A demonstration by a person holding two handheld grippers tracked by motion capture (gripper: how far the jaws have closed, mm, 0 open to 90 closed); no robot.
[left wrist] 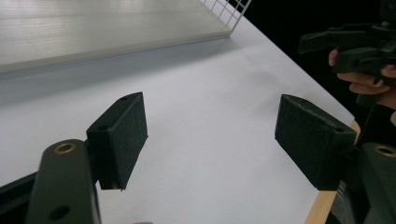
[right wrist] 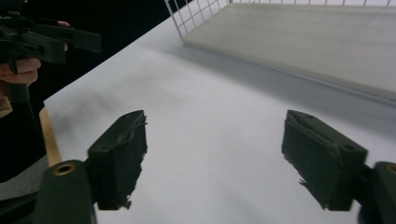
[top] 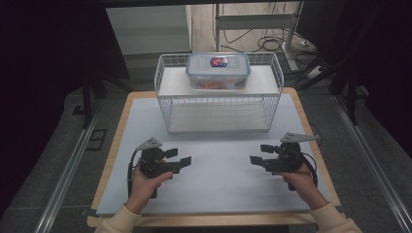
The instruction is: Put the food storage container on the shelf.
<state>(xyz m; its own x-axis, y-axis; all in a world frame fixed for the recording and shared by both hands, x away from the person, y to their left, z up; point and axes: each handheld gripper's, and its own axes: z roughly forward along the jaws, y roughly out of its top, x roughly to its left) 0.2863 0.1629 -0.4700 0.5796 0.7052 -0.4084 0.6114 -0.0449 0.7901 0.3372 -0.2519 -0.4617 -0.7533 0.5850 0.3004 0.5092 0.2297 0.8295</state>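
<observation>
A white wire shelf rack (top: 218, 104) stands at the back of the white table mat (top: 214, 165). On its upper shelf sits a clear plastic food box (top: 218, 71) with a blue-rimmed lid and a red and blue label. My left gripper (top: 180, 157) is held low over the mat at front left, open, nothing between its pads (left wrist: 122, 135). My right gripper (top: 258, 154) is held at front right, also open and empty, its pads (right wrist: 122, 154) wide apart. The two grippers point toward each other across the mat.
The rack's lower shelf board (right wrist: 299, 42) lies bare just beyond both grippers. The wooden table edge (top: 116, 126) frames the mat. Cables and a metal stand (top: 272, 29) are on the floor behind the table; rails (top: 68, 170) run along both sides.
</observation>
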